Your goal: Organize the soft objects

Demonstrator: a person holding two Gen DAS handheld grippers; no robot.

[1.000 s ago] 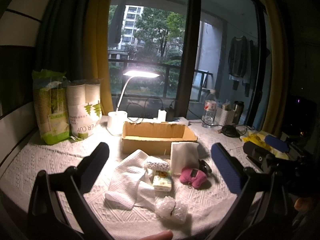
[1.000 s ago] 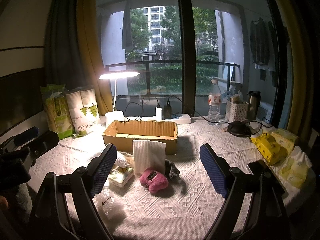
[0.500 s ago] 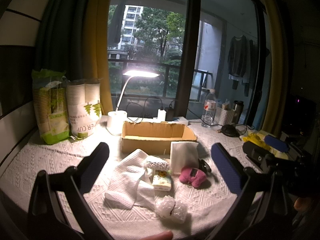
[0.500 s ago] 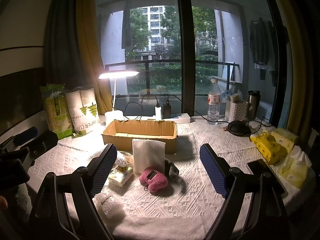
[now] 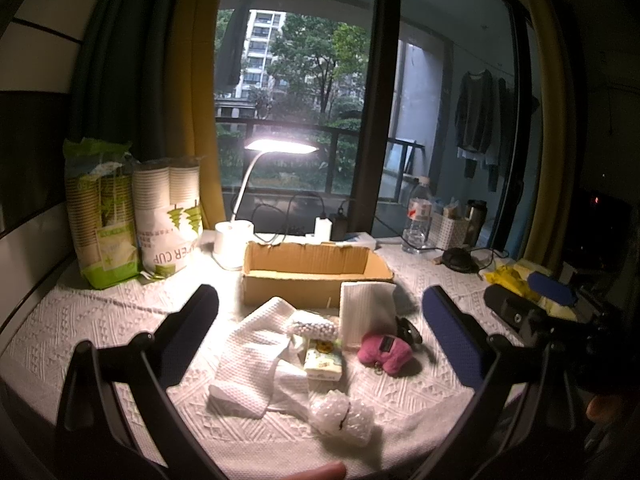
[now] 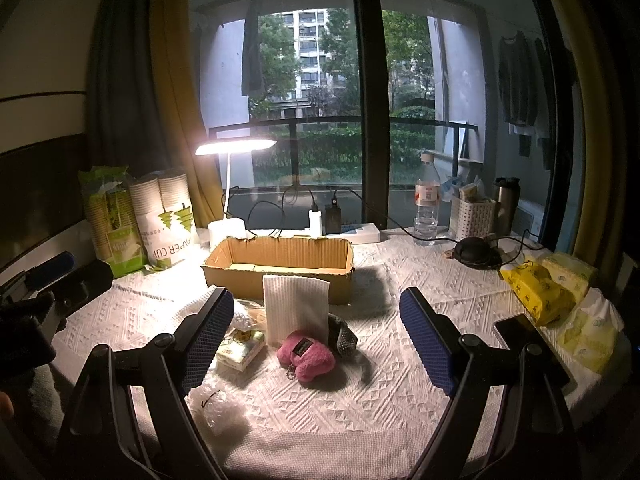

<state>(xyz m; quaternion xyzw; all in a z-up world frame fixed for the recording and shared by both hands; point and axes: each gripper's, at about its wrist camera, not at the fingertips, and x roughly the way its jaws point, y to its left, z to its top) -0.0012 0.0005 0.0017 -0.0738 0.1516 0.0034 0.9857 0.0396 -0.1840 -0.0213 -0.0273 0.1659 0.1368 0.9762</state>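
A pile of soft things lies before an open cardboard box point(image 5: 312, 276) point(image 6: 280, 264): a white waffle cloth point(image 5: 252, 356), a folded white cloth leaning on the box point(image 5: 362, 312) point(image 6: 296, 310), a pink plush toy point(image 5: 386, 352) point(image 6: 306, 358), a tissue pack point(image 5: 323, 364) point(image 6: 240, 350), a bead bag point(image 5: 312, 326), bubble wrap point(image 5: 342, 412) point(image 6: 218, 406) and a grey item point(image 6: 342, 336). My left gripper point(image 5: 320, 336) is open and empty, held above the pile. My right gripper point(image 6: 316, 340) is open and empty, above the plush toy.
Paper cup packs point(image 5: 132, 220) stand at the back left, a lit desk lamp point(image 5: 236, 240) behind the box. A water bottle point(image 6: 426, 204), a basket point(image 6: 472, 216) and a thermos stand at the back right. Yellow tissue packs point(image 6: 540, 284) and a phone point(image 6: 520, 332) lie at right.
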